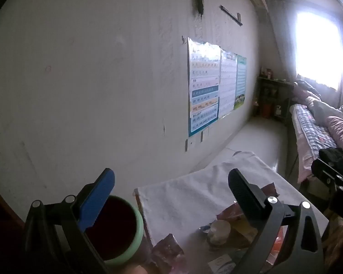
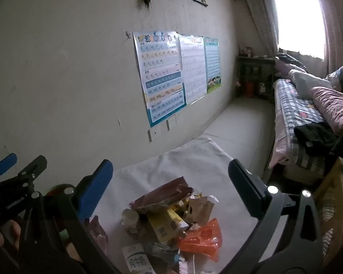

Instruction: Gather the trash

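White-clothed table [image 2: 194, 159] runs along the left wall toward the far window; green-rimmed bin [image 1: 123, 228] sits at its near left edge, presumably to take the trash. Wrapper pile [image 2: 171, 217] heaped near-centre; right gripper [image 2: 171, 182] and left gripper [image 1: 171, 187] both spread wide, empty, hovering above it

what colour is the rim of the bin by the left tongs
Pale green rim, dark inside; clearest in the left wrist view.

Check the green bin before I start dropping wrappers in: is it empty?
Cannot tell. The bin is seen only in the left wrist view; its inside is dark, partly hidden by the gripper.
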The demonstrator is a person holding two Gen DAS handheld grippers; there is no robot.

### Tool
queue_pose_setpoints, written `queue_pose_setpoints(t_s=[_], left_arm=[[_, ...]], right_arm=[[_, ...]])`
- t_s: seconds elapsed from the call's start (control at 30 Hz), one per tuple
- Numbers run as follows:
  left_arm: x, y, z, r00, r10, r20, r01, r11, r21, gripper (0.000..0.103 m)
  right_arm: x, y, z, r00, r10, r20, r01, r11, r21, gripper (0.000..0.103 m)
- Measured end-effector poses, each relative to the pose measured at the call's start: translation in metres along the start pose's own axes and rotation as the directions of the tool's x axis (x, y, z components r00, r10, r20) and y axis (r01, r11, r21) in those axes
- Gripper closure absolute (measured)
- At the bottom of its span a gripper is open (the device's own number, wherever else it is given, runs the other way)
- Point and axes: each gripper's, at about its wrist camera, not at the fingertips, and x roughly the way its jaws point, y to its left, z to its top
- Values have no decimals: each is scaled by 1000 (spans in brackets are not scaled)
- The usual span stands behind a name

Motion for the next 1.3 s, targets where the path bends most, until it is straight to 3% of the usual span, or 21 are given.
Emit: queue_pose_setpoints(t_s=[1.3], left_arm=[[10, 8, -6, 999, 23, -43, -23, 1000, -4, 8]], right_arm=[[4, 5, -6, 1000, 17, -17, -17, 1000, -10, 3]])
